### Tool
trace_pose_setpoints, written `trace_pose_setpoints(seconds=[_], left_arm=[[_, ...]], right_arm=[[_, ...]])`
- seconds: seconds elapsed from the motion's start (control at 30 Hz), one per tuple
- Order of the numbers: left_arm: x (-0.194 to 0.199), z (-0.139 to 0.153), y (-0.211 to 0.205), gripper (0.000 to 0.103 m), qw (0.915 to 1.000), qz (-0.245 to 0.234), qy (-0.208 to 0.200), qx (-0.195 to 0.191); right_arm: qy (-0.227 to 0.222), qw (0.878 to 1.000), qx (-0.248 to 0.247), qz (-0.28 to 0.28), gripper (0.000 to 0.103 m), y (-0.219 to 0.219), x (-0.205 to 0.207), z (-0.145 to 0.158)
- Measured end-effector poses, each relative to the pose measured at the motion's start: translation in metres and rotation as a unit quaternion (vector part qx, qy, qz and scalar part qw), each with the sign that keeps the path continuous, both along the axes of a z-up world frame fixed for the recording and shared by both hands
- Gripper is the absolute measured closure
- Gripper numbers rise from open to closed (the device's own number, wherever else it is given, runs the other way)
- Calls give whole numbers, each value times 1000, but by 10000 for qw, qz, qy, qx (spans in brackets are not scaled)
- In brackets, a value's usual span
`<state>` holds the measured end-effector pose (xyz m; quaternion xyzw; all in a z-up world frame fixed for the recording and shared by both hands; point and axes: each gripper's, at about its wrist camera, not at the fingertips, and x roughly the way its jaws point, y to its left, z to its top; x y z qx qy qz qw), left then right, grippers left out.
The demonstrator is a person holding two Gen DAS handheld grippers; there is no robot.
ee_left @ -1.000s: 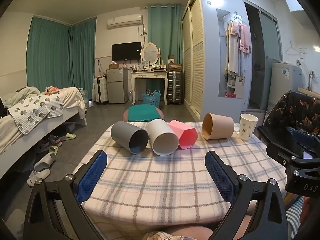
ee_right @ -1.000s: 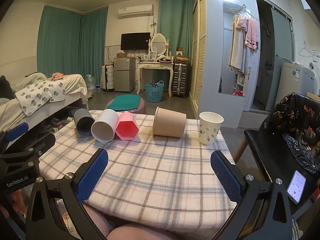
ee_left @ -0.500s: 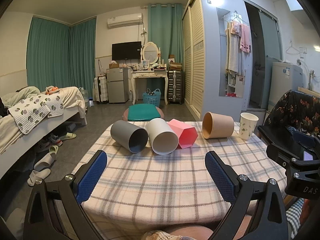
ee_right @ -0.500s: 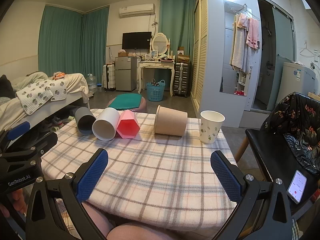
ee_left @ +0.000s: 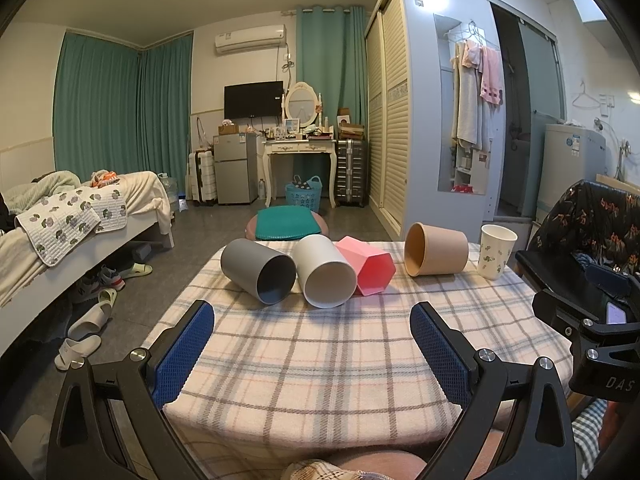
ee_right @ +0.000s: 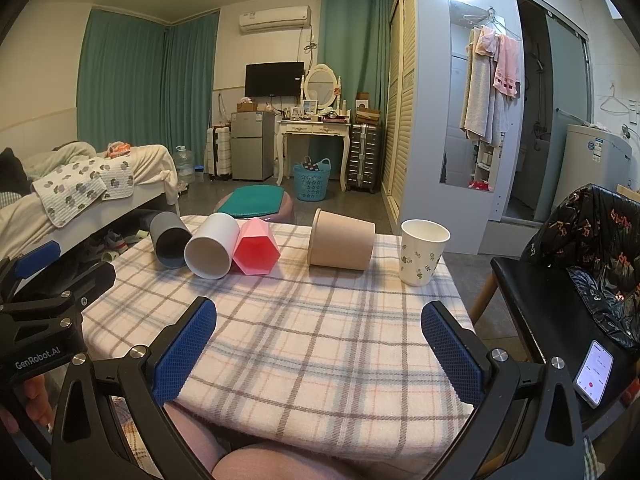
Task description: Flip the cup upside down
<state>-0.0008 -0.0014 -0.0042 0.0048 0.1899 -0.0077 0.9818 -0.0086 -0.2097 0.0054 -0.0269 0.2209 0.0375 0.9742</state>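
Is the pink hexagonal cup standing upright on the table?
No: the pink hexagonal cup lies on its side on the plaid tablecloth, mouth facing the camera, beside the white cup.

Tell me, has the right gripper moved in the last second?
Yes. The right gripper drifted slightly left: in its view the paper cup and wardrobe sit slightly further right.

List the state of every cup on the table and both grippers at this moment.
grey cup: on its side
white cup: on its side, touching the pink cup
pink cup: on its side
brown cup: on its side
printed paper cup: upright
left gripper: open, empty
right gripper: open, empty
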Motion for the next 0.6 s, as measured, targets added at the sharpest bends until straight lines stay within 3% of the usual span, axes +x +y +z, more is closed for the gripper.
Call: trace_pose_setpoints(seconds=[0.6], left_arm=[[0, -4, 0, 1, 10000, 7, 35, -2]], right_arm=[[37, 10000, -42, 53, 0, 2, 0, -2]])
